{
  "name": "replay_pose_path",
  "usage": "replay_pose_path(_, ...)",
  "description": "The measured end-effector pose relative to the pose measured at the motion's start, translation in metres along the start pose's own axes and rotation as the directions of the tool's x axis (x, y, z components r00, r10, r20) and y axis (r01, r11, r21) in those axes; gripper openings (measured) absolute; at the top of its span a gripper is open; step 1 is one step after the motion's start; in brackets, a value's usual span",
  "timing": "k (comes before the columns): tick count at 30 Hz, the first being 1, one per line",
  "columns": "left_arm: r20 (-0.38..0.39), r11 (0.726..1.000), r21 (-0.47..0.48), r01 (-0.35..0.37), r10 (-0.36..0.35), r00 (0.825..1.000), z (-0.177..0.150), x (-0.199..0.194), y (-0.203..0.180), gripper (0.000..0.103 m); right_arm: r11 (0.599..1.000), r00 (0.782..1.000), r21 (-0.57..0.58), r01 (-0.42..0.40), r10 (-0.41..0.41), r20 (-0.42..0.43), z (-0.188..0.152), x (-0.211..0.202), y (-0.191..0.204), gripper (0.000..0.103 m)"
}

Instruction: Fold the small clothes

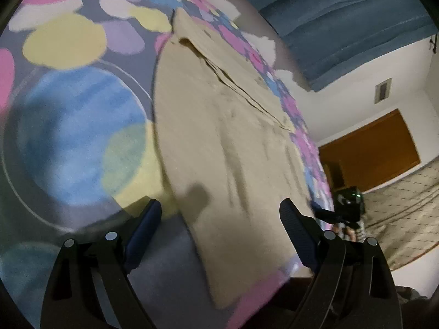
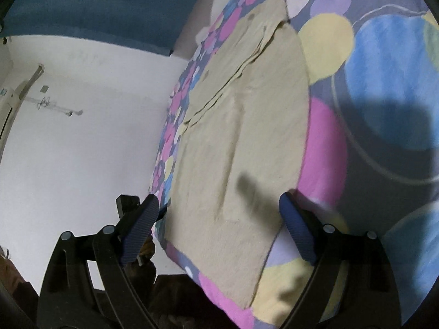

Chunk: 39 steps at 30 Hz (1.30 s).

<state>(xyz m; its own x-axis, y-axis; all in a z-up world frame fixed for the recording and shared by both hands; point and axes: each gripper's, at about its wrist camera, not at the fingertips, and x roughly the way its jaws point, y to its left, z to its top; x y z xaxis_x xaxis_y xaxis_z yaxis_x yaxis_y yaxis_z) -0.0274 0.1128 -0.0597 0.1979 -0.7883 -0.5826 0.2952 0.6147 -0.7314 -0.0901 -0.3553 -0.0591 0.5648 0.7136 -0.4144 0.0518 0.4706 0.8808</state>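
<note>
White walls and a blue curtain (image 1: 343,13) frame a bed covered by a bedspread (image 1: 68,109) printed with pink, yellow, blue and lilac blobs. On it lies the beige garment (image 1: 219,142), spread flat near the cover's edge, with layered folds along its far side. Both grippers hang above its near end, tilted downward. The left gripper (image 1: 221,219) has its jaws spread wide with nothing between the pads; the right gripper (image 2: 219,213) is likewise spread and empty, only its shadow falling on the cloth. In the left wrist view the right gripper shows small past the bed's edge, half hidden. Both views are motion-blurred, so the garment's details are hard to make out, and no writing can be read.
</note>
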Motion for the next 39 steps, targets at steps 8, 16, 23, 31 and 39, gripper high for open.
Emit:
replay_pose_path(8, -0.021, 0.998, 0.064, 0.008, -0.007, 1.000, -0.014, 0.013, -0.017, 0.087, 0.999, 0.998, -0.004, -0.043, 0.043, -0.038, -0.006, 0.011, 0.007, 0.091)
replay_pose_path(16, -0.022, 0.997, 0.022, 0.079, -0.079, 0.997, -0.018, 0.015, -0.015, 0.087, 0.999, 0.995, -0.010, -0.043, 0.042, -0.092, -0.011, 0.024, 0.016, 0.091)
replay_pose_path(23, 0.007, 0.979, -0.082, 0.188, -0.188, 0.982, -0.014, 0.008, -0.002, 0.087, 0.999, 0.999, 0.051, 0.003, 0.000, -0.052, -0.007, 0.004, 0.006, 0.091)
replay_pose_path(31, -0.036, 0.978, -0.060, 0.199, -0.202, 0.979, -0.018, 0.021, -0.014, 0.087, 0.992, 0.995, 0.088, 0.094, -0.091, -0.035, -0.007, -0.015, -0.005, 0.091)
replay_pose_path(39, -0.043, 0.981, -0.040, 0.189, -0.190, 0.981, -0.022, 0.019, -0.014, 0.086, 0.997, 0.989, 0.032, 0.066, -0.061, -0.133, -0.017, 0.004, 0.003, 0.091)
